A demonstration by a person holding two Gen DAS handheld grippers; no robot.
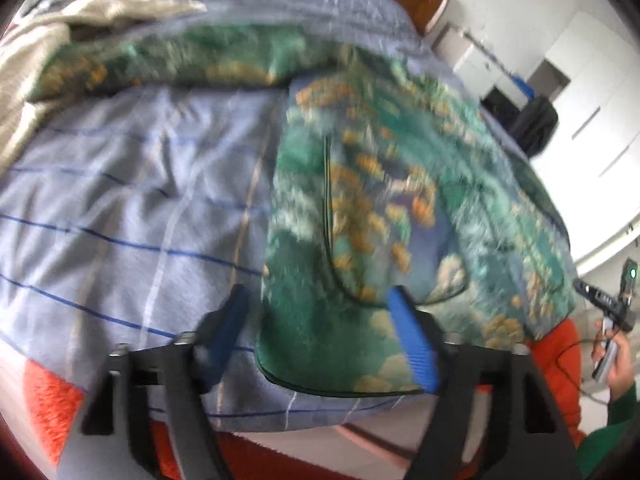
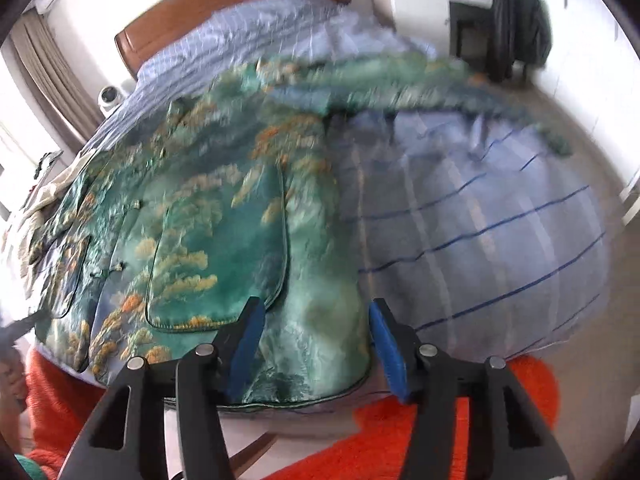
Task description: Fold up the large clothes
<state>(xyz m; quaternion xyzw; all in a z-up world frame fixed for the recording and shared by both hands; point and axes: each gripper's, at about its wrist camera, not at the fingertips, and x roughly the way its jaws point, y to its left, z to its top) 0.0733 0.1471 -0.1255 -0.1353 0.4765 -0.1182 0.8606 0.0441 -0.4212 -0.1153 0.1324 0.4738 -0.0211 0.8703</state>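
Now we hover both grippers over the near hem of a green satin jacket with gold and white brocade [image 1: 360, 216] spread on the bed.

We see the jacket lying flat on a pale blue bedspread with dark blue stripes [image 1: 132, 200], one sleeve stretched out sideways toward the wooden headboard [image 2: 224, 12]. Our left gripper [image 1: 320, 320] has its blue-padded fingers [image 1: 414, 344] spread wide above the hem corner, gripping nothing. Our right gripper [image 2: 316, 344] has its fingers [image 2: 386, 352] about half apart over the other hem corner, also empty. An orange shaggy rug [image 2: 420, 432] lies below the bed edge.
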